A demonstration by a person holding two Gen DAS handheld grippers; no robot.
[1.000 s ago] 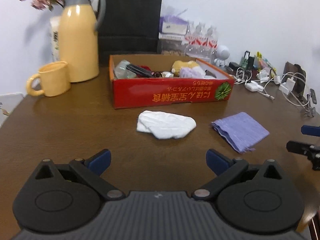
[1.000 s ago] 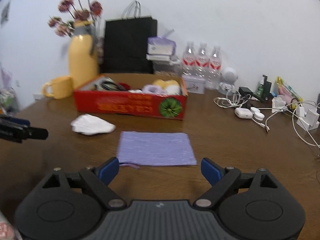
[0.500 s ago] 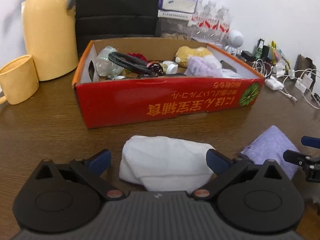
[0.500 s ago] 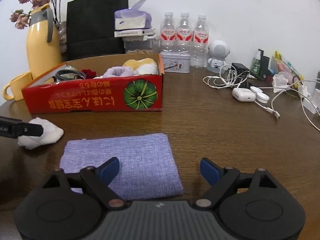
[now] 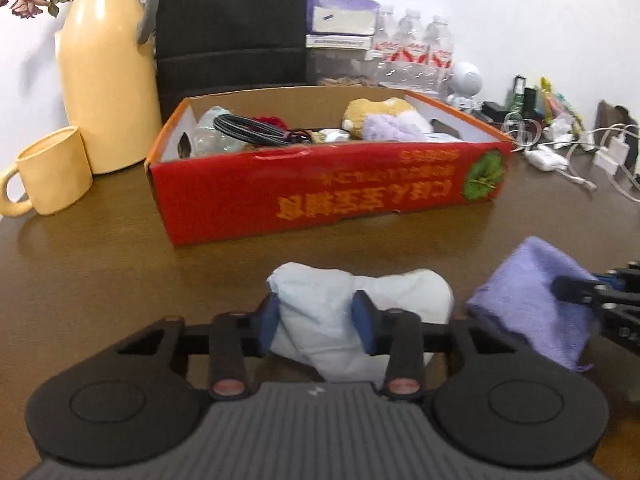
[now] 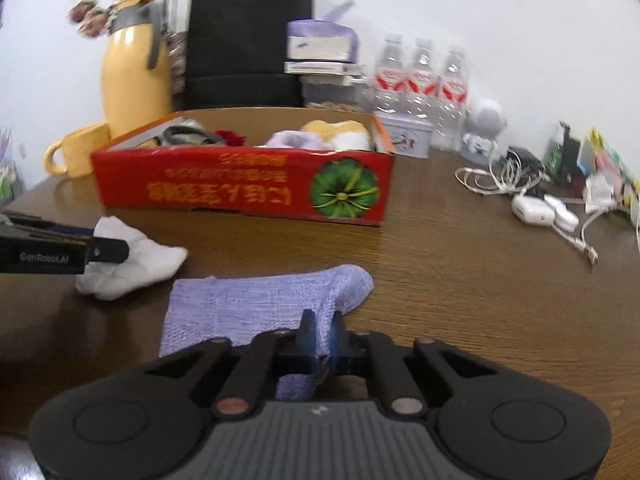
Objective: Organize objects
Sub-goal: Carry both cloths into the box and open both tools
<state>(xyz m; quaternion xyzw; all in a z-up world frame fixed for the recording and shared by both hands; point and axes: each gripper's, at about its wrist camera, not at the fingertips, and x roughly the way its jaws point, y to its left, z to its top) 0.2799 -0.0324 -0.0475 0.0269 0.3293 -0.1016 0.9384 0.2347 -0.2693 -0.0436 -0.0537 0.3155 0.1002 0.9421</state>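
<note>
My left gripper (image 5: 318, 318) is shut on a crumpled white cloth (image 5: 384, 300) lying on the brown table in front of the red cardboard box (image 5: 320, 196). The cloth also shows in the right wrist view (image 6: 136, 260), with the left gripper (image 6: 108, 250) on it. My right gripper (image 6: 322, 336) is shut on the near edge of a purple cloth (image 6: 248, 308), whose far corner lifts off the table. The purple cloth (image 5: 532, 300) shows at the right of the left wrist view, pinched by the right gripper (image 5: 576, 292). The box holds cables and plush items.
A yellow thermos (image 5: 106, 76) and yellow mug (image 5: 52, 172) stand left of the box. A black paper bag (image 6: 244, 44), water bottles (image 6: 420, 88) and a tin stand behind it. White chargers and cables (image 6: 536, 208) lie at the right on the table (image 6: 460, 280).
Both grippers have moved forward and closed: the left on the white cloth, the right on the purple cloth. The purple cloth's edge has risen and bunched.
</note>
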